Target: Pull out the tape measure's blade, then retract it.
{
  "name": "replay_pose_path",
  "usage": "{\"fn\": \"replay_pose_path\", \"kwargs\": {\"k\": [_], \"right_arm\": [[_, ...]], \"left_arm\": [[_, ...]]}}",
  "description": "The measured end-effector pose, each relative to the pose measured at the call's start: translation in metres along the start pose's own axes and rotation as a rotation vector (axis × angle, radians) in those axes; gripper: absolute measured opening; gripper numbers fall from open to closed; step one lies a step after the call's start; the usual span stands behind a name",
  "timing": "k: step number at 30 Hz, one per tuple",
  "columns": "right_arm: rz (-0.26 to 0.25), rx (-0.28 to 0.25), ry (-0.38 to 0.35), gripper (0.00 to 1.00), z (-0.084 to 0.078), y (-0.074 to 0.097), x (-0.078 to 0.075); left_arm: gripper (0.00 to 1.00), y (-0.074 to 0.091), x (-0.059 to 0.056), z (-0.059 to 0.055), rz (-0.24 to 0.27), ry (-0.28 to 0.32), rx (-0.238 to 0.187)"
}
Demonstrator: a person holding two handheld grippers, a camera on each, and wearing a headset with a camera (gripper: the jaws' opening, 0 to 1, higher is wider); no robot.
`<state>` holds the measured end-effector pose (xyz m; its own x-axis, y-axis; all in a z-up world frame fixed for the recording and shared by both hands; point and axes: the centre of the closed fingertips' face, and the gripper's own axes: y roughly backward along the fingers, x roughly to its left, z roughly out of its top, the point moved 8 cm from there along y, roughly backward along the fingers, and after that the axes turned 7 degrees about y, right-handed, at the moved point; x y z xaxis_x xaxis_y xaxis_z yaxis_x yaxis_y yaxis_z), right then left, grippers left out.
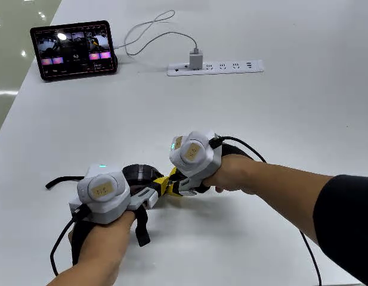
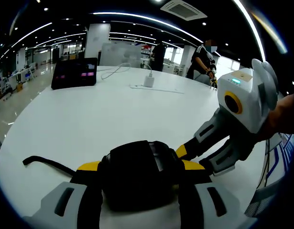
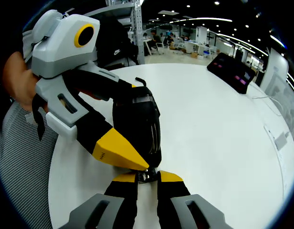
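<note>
A black tape measure (image 1: 141, 174) lies on the white table (image 1: 273, 119), near its front edge. My left gripper (image 1: 151, 189) is shut on its body; in the left gripper view the yellow-tipped fingers (image 2: 87, 166) clasp the tape measure (image 2: 142, 174) from both sides. My right gripper (image 1: 175, 185) comes in from the right and meets the case. In the right gripper view its jaws are closed on the small metal blade hook (image 3: 147, 175) at the edge of the tape measure (image 3: 137, 121). Almost no blade shows outside the case. A black wrist strap (image 1: 58, 180) trails to the left.
At the far left a tablet (image 1: 73, 49) stands with its screen lit. A white power strip (image 1: 216, 67) with a charger (image 1: 196, 59) and a white cable (image 1: 149, 33) lies at the back. Bare white table stretches between them and my grippers.
</note>
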<state>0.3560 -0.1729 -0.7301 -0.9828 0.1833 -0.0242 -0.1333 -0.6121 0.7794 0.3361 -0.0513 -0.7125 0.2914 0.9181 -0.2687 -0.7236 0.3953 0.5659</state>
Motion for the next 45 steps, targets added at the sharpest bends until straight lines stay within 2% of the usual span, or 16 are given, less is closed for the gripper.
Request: {"fn": "replay_pose_path", "kwargs": {"k": [15,22,25,27,34,37,40,42,45], "right_arm": [[-0.015,0.007,0.011,0.12,0.000,0.000,0.002],[-0.027,0.027,0.048,0.13,0.002,0.000,0.003],[-0.029,0.024,0.051,0.14,0.004,0.002,0.003],[-0.032,0.019,0.052,0.14,0.005,0.004,0.004],[-0.053,-0.002,0.057,0.13,0.008,0.014,0.005],[-0.057,-0.009,0.046,0.14,0.007,0.018,0.007],[-0.065,-0.018,0.040,0.15,0.005,0.024,0.010],[-0.068,-0.017,0.039,0.17,0.003,0.028,0.012],[-0.082,-0.034,0.029,0.19,0.001,0.037,0.015]], "left_arm": [[0.61,0.001,0.001,0.002,-0.013,0.026,0.014],[0.60,0.003,0.003,0.004,-0.037,0.048,0.017],[0.60,0.006,0.003,0.009,-0.045,0.024,-0.001],[0.60,0.007,0.004,0.013,-0.051,0.030,-0.022],[0.71,0.009,0.015,0.020,-0.057,-0.001,-0.020],[0.71,0.011,0.016,0.020,-0.082,-0.027,-0.023],[0.74,0.012,0.022,0.016,-0.109,-0.058,0.012],[0.78,0.013,0.027,0.016,-0.111,-0.065,0.014],[0.81,0.018,0.030,0.018,-0.140,-0.075,0.026]]}}
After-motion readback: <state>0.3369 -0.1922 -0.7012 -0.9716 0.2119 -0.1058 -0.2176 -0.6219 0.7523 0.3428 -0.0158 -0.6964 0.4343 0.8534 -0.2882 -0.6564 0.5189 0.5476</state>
